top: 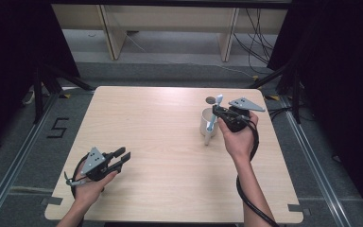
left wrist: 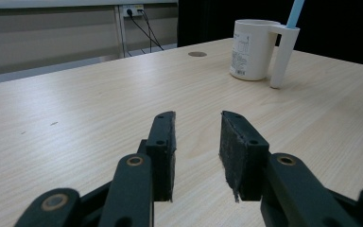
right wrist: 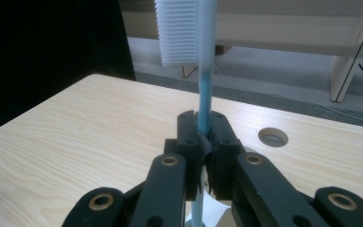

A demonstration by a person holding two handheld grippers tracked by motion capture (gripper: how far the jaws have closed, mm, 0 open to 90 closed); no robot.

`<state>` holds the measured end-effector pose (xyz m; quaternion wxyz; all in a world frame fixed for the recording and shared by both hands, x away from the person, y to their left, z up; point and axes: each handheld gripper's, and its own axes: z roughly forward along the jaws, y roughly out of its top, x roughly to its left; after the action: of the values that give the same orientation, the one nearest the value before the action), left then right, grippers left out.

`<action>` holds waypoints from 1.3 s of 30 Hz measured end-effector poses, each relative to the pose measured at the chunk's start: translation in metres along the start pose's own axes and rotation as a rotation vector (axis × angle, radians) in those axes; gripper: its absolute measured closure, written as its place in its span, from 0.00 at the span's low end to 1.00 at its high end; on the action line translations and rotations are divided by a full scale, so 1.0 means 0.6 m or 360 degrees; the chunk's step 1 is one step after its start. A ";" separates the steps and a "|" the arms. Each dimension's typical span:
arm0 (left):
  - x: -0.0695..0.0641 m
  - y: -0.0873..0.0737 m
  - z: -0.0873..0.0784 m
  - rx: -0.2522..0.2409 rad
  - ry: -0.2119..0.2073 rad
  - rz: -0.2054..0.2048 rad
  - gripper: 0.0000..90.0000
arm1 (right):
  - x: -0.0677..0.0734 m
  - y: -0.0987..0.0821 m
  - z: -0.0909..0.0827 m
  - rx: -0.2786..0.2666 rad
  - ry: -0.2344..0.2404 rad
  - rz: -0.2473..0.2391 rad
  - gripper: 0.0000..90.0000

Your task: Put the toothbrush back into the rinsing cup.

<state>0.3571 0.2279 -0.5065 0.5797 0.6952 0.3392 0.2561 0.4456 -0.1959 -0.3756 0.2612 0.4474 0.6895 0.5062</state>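
While my right tool [right wrist: 203, 137] was clamped on the blue neck of the toothbrush [right wrist: 203, 94], bristles up, I judged it light, stiff and slick, best pinched low on the handle. It stood over the white cup [top: 208, 121] near the surface's [top: 160, 142] far right corner, its lower end in the cup's side holder; whether the cup held anything I could not tell. My left tool [left wrist: 196, 142] rested empty, half open, near the near left corner.

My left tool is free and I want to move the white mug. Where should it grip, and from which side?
Grip the mug's long straight handle, approaching level from the left tool's side. The handle juts sideways and is slim enough for the open jaws; the toothbrush blocks the top.
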 end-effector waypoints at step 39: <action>-0.006 -0.002 0.001 0.0034 -0.0008 0.0005 0.72 | -0.001 -0.060 0.031 0.0103 -0.0036 -0.0014 0.95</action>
<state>0.3552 0.2246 -0.5078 0.5727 0.7026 0.3394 0.2514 0.4482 -0.1907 -0.4156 0.2567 0.4583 0.7044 0.4773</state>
